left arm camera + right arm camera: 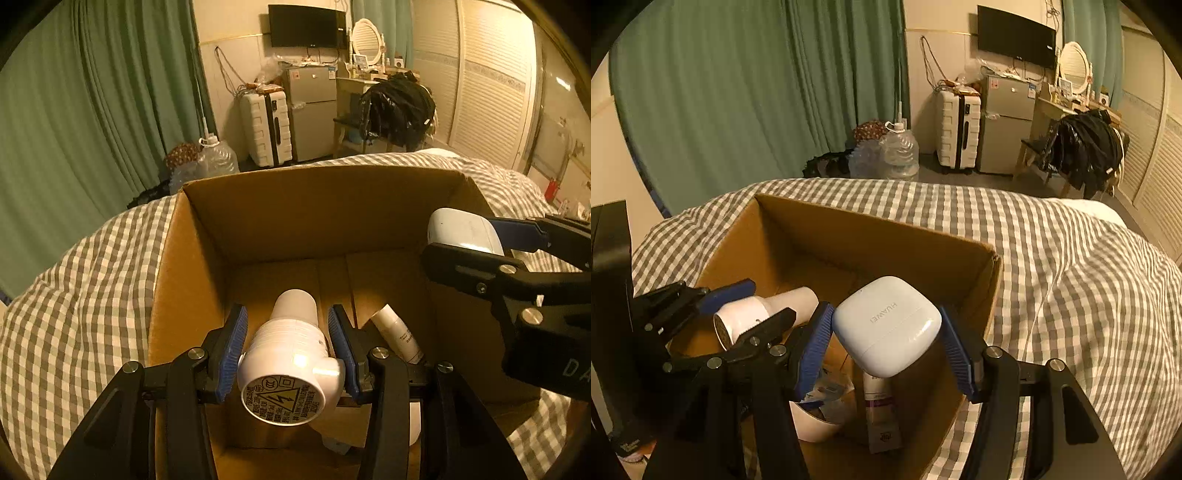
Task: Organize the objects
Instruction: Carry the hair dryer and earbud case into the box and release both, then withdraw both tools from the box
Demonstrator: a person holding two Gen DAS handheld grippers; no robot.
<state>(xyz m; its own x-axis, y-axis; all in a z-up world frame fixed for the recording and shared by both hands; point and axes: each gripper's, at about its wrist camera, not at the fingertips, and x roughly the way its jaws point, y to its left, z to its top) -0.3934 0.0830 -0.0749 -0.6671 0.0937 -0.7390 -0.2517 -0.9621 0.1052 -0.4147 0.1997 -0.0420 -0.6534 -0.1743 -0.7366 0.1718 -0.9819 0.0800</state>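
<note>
An open cardboard box point(295, 206) point(871, 236) rests on a grey-checked bed. My left gripper point(288, 332) is shut on a white hair dryer point(291, 354), nozzle pointing away, held over the box's inside. The dryer point(757, 314) and that gripper point(738, 306) show at the left of the right wrist view. My right gripper point(886, 328) is shut on a white rounded Huawei device point(886, 325) above the box's right side; the device point(461, 232) also appears at right in the left wrist view. A white tube point(399, 336) lies on the box floor.
Inside the box are a white bowl point(812, 424) and an upright carton point(882, 421). The checked bedding point(1071, 280) surrounds the box. Beyond the bed stand green curtains, water jugs point(897, 151), a white suitcase point(956, 129), a small fridge and a chair with black clothing.
</note>
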